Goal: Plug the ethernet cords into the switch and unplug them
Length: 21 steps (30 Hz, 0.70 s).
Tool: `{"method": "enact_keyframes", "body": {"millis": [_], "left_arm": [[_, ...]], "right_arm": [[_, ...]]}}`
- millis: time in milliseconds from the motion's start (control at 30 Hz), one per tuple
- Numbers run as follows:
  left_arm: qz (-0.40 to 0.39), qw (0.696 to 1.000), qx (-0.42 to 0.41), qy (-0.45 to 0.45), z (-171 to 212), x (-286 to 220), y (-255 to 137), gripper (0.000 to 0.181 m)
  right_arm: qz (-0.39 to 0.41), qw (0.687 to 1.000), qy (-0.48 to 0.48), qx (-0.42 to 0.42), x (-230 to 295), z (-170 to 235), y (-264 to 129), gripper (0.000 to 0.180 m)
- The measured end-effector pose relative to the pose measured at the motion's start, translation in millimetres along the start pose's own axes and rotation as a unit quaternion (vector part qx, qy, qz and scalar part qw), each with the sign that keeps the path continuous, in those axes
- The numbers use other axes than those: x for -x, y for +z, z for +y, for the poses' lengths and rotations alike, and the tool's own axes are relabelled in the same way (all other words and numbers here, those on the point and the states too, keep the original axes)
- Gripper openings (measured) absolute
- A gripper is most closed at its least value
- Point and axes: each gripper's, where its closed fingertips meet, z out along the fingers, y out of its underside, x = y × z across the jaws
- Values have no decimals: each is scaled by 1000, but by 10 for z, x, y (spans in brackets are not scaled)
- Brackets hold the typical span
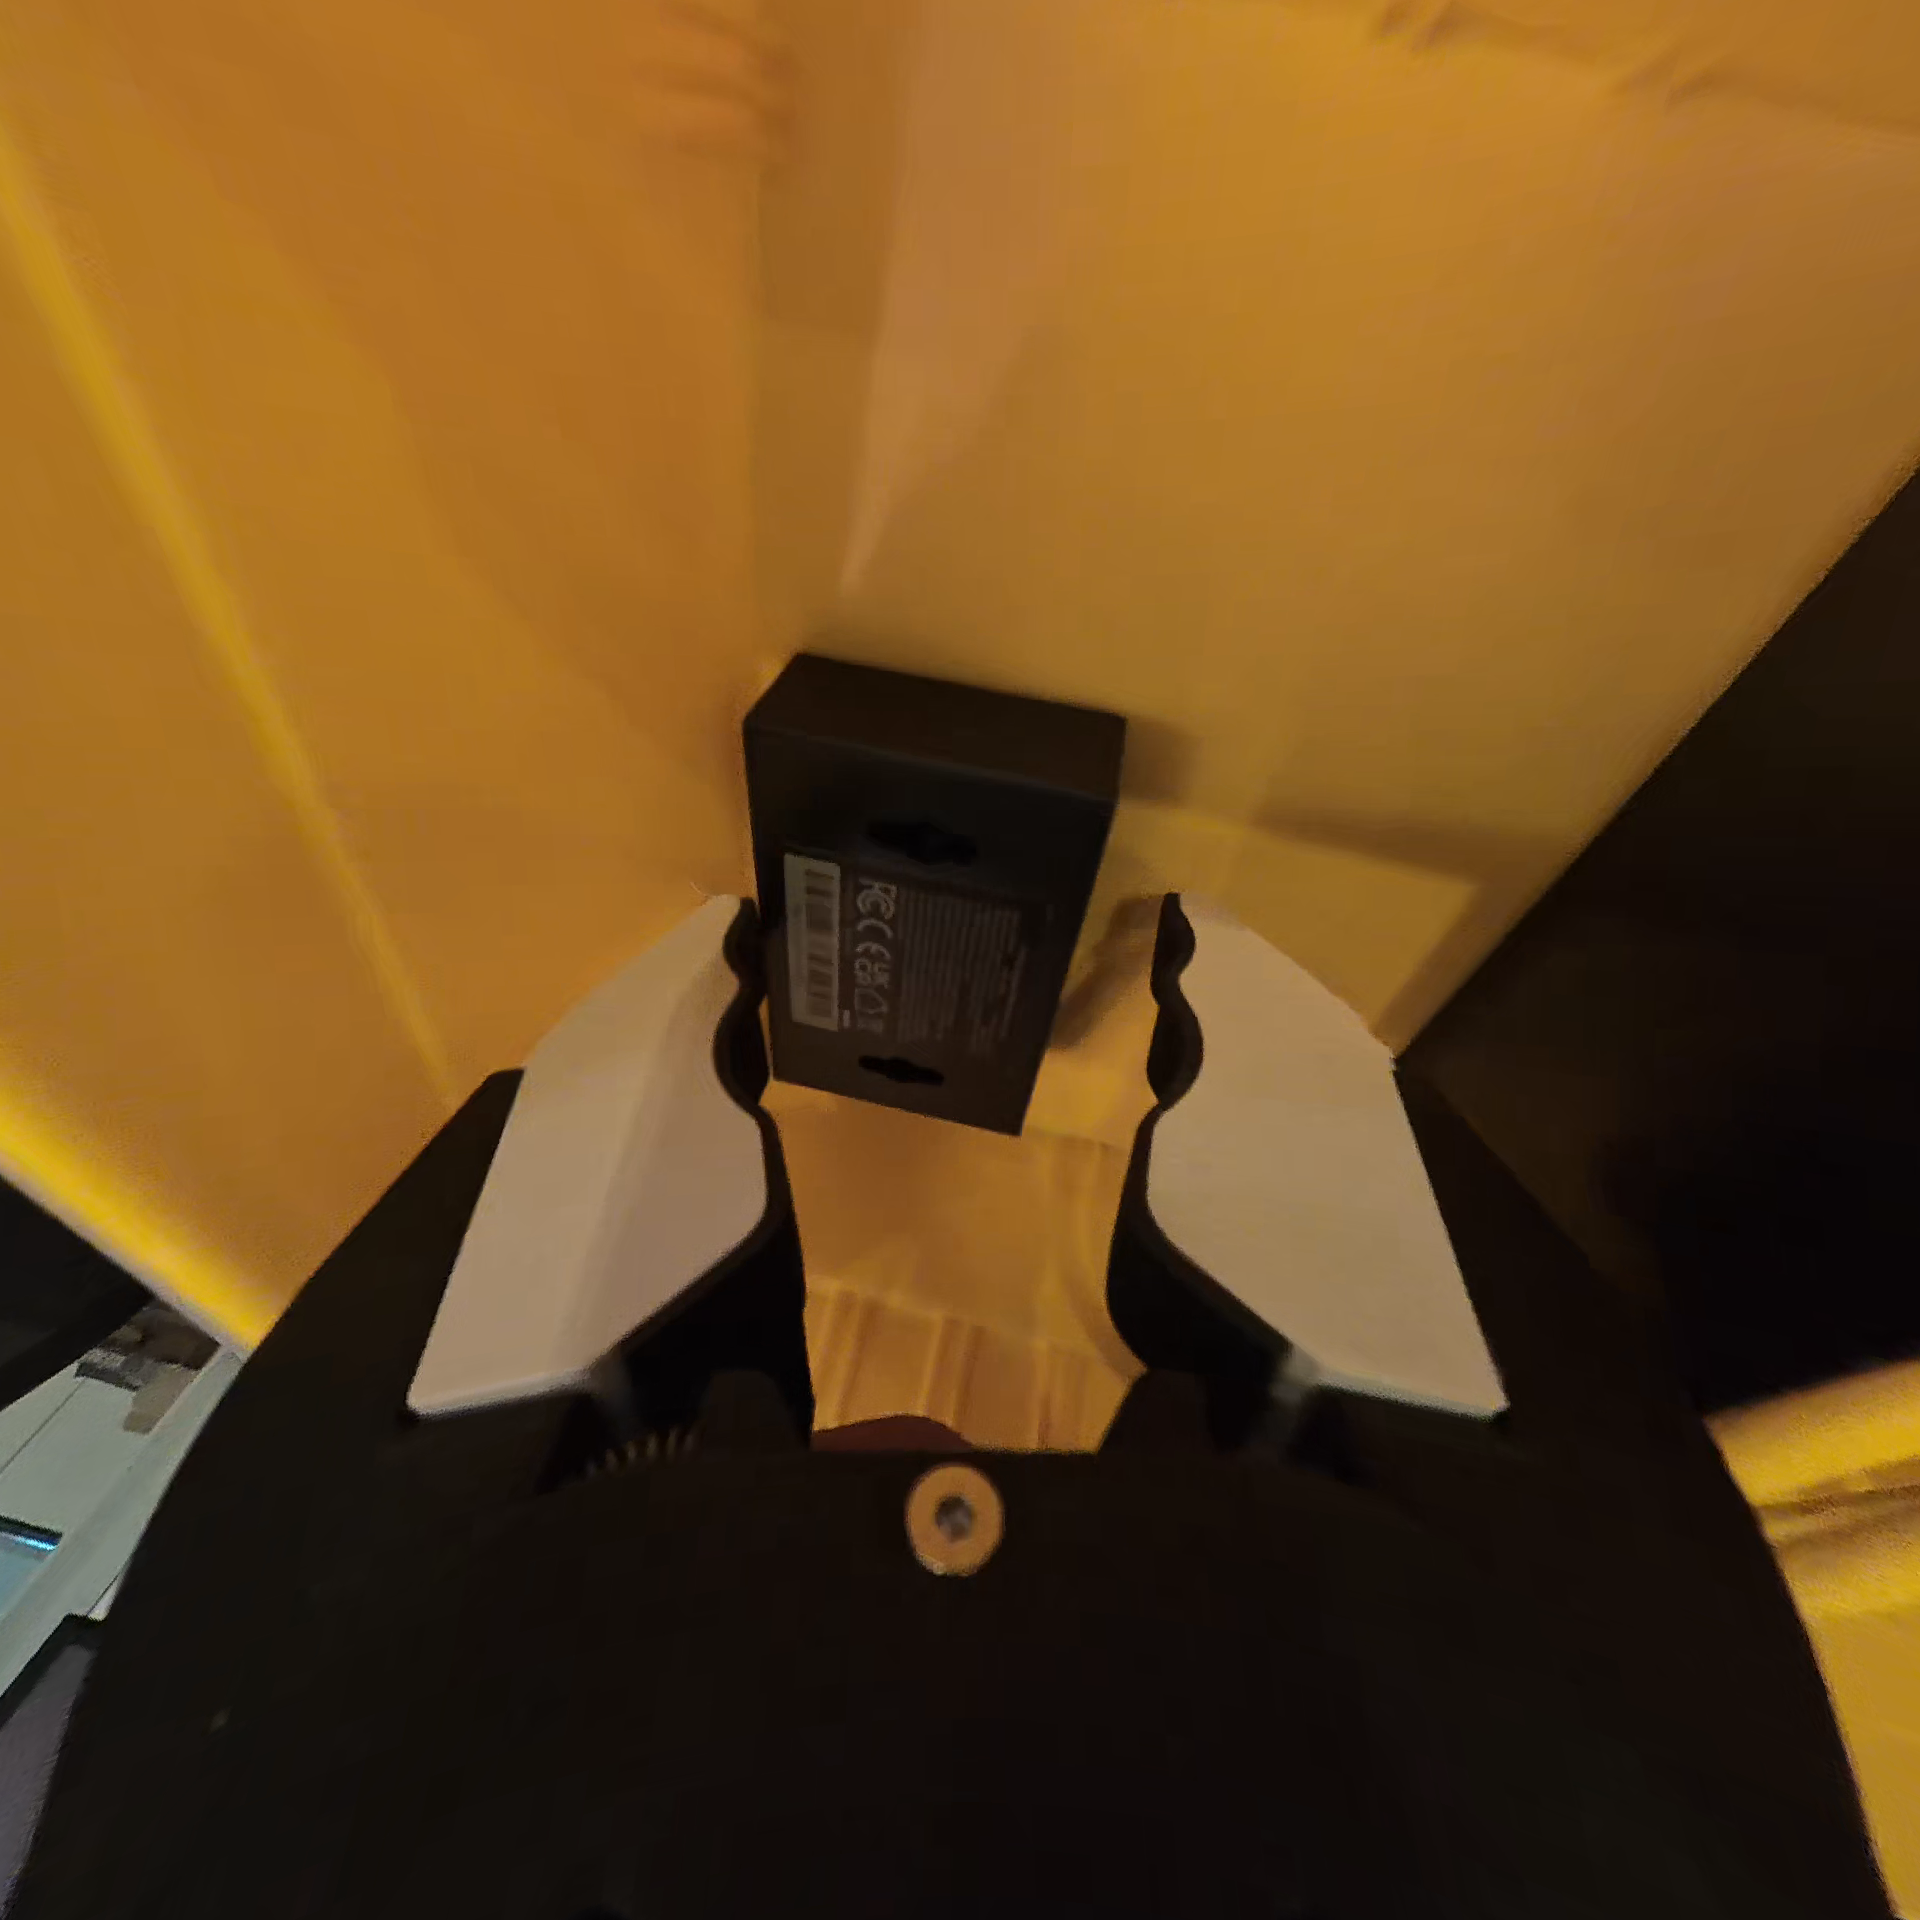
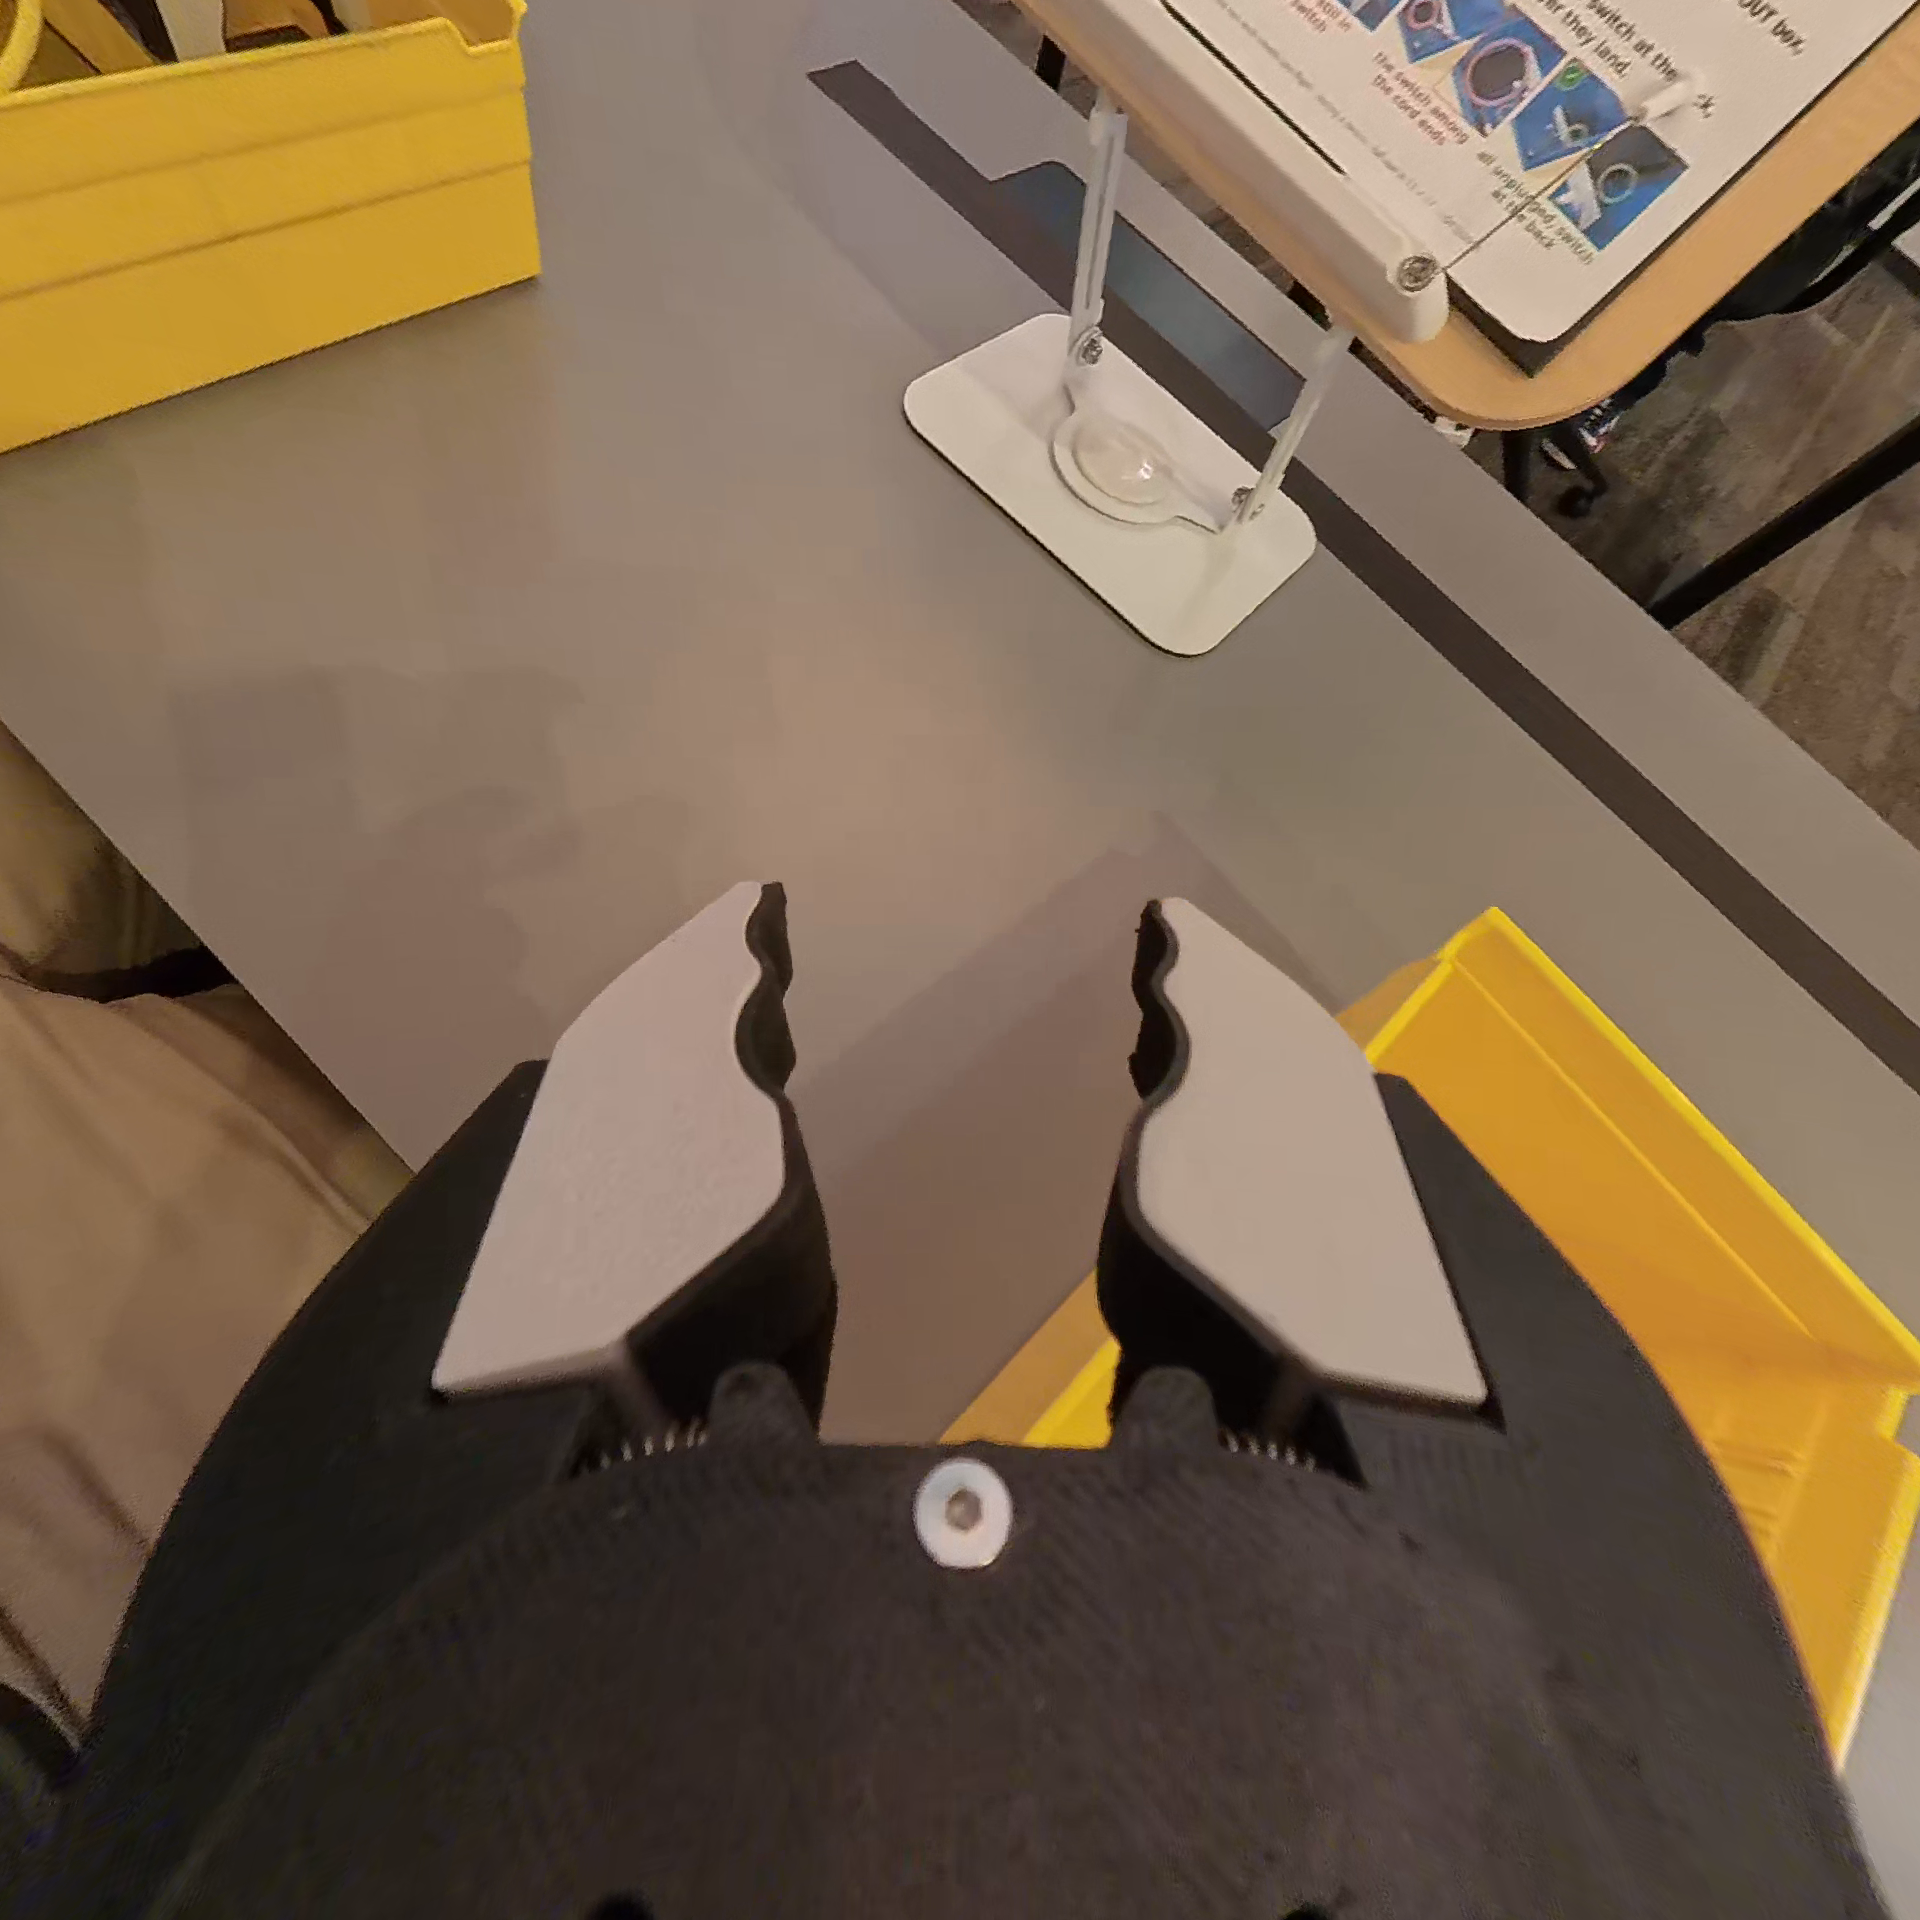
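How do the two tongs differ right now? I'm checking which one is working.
The left tongs reach into a yellow bin with the black switch lying label-up between their fingers; the right tongs hang over the grey table with nothing between theirs. The left tongs' left finger sits against the switch's edge, while the right tongs touch nothing. Both are open and not gripping.

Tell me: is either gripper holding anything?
Nothing. The left gripper is open around the switch in the yellow bin; the right gripper is open over the table.
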Motion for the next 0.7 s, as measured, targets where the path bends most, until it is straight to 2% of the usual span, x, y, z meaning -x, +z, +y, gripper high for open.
{"method": "enact_keyframes", "body": {"millis": [100,200,367,467,567,700], "left_arm": [[18,1000,-1,-6,-13,7,45,61],[20,1000,-3,4,-8,6,46,60],[-21,999,-22,21,-58,43,-119,59],[-58,997,-42,42,-168,36,-436,59],[-127,986,-68,81,-392,27,-931,60],[-205,957,-123,163,-941,-264,-1629,60]], "right_arm": [[-11,1000,5,-3,47,-6,21,63],[-15,1000,5,-4,69,-13,31,63],[-61,998,14,-23,247,-118,90,62],[-113,993,29,-36,432,-233,196,61],[-129,991,18,-33,556,-317,449,57],[-255,963,69,-58,1040,-612,757,61]]}}
